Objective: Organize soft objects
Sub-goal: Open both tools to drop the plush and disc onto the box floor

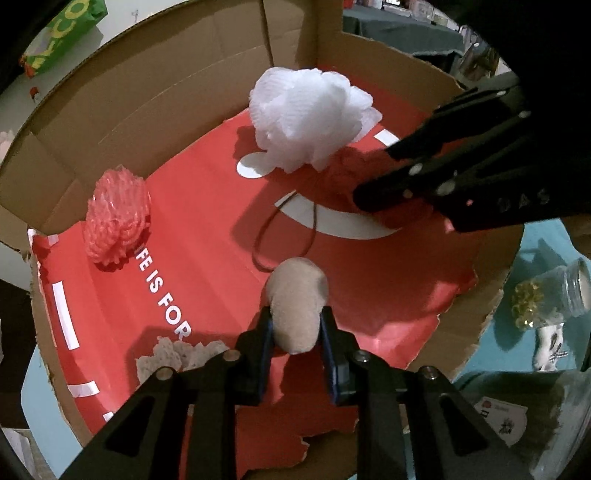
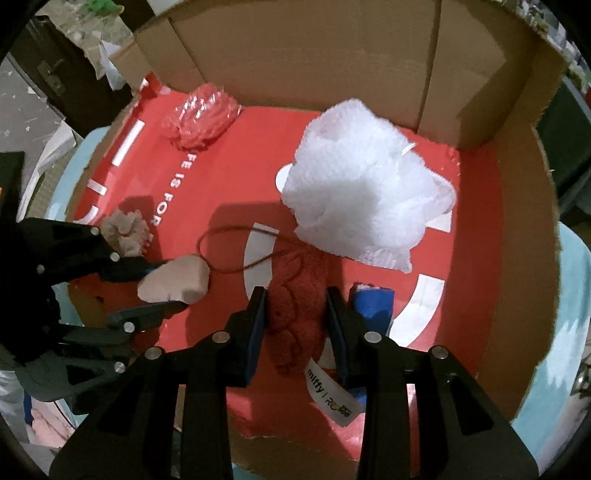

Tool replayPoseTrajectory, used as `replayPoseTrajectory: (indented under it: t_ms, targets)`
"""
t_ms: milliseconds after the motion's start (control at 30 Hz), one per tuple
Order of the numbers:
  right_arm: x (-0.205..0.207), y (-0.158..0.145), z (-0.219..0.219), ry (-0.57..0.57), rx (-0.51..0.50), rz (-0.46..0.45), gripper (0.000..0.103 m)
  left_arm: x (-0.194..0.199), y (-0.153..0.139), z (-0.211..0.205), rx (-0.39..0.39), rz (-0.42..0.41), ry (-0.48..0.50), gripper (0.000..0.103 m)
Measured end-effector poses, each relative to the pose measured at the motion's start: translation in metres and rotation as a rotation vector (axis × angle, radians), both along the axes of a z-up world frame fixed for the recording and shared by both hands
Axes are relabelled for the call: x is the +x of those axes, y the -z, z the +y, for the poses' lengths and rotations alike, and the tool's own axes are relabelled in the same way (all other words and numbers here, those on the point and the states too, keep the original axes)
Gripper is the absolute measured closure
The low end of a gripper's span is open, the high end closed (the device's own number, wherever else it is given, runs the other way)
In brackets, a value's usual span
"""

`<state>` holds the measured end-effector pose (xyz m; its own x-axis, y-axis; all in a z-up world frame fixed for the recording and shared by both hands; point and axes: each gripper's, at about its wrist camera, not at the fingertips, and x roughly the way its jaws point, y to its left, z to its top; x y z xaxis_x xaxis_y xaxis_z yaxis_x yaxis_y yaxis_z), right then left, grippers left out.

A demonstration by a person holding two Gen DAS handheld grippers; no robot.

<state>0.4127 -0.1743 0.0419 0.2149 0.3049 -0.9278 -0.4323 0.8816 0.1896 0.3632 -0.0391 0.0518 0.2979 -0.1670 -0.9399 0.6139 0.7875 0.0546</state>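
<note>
My left gripper [image 1: 297,326] is shut on a beige soft pad [image 1: 297,302], held just above the red floor of a cardboard box [image 1: 166,92]. My right gripper [image 2: 295,306] is shut on a dark red plush toy [image 2: 295,317] with a white "miffy" tag, low over the box [image 2: 295,55] floor. In the box lie a white mesh puff [image 1: 306,118] [image 2: 365,195], a pink mesh puff [image 1: 118,218] [image 2: 203,114] and a beige fluffy piece [image 1: 177,354] [image 2: 125,232]. The right gripper [image 1: 375,173] and left gripper [image 2: 173,284] show in each other's views.
A thin red cord loop [image 2: 229,251] trails from the plush across the floor. A blue item [image 2: 373,302] lies right of my right fingers. Outside the box, a glass jar [image 1: 554,295] with yellow contents lies on a teal surface, and a green package [image 1: 62,33] sits far left.
</note>
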Motion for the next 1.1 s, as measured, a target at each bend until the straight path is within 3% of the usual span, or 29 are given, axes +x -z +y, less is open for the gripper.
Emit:
replayPoseTrajectory:
  t_ms: [400, 467, 533, 767, 867, 1100]
  targets:
    - [0.006, 0.002, 0.003, -0.005, 0.009, 0.021, 0.069, 0.008, 0.003, 0.001, -0.008, -0.003, -0.014, 0.071]
    - [0.007, 0.004, 0.005, -0.008, 0.003, 0.029, 0.066, 0.006, 0.002, 0.002, -0.012, -0.005, -0.018, 0.07]
    - [0.007, 0.007, 0.006, -0.012, 0.001, 0.035, 0.053, 0.006, 0.003, 0.003, -0.014, -0.005, -0.019, 0.069]
    - [-0.001, 0.0, 0.01, -0.025, -0.009, -0.013, 0.052, 0.003, -0.006, 0.006, -0.038, -0.029, -0.029, 0.055]
    - [-0.006, -0.009, 0.008, -0.029, -0.02, -0.037, 0.041, -0.001, -0.015, 0.01, -0.057, -0.056, -0.044, 0.048]
    - [-0.024, -0.042, -0.004, -0.007, -0.003, -0.105, 0.041, -0.022, -0.045, 0.024, -0.117, -0.134, -0.1, 0.034]
